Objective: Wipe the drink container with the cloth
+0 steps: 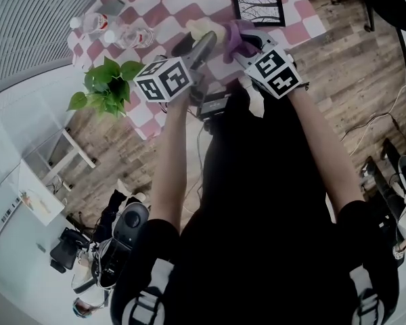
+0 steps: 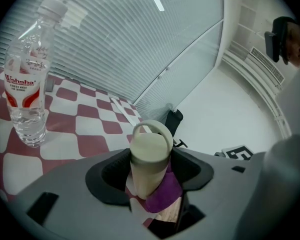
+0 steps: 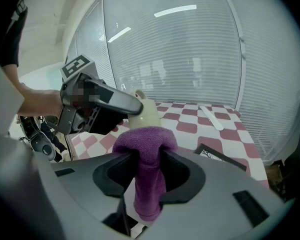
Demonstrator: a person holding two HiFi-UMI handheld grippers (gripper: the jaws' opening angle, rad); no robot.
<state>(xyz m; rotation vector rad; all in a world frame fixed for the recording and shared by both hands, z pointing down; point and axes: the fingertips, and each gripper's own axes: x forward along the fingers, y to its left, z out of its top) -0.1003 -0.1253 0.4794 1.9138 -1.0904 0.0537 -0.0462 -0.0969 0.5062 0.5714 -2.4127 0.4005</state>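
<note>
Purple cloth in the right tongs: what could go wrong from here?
1. The purple textured cloth is pinched in the right tongs by one narrow fold, and rubbing could pull it free.
2. The left tongs clamp the cream loop-lidded drink container by its body alone, and it leans a little. Wiping pressure might twist it in the grip.
</note>
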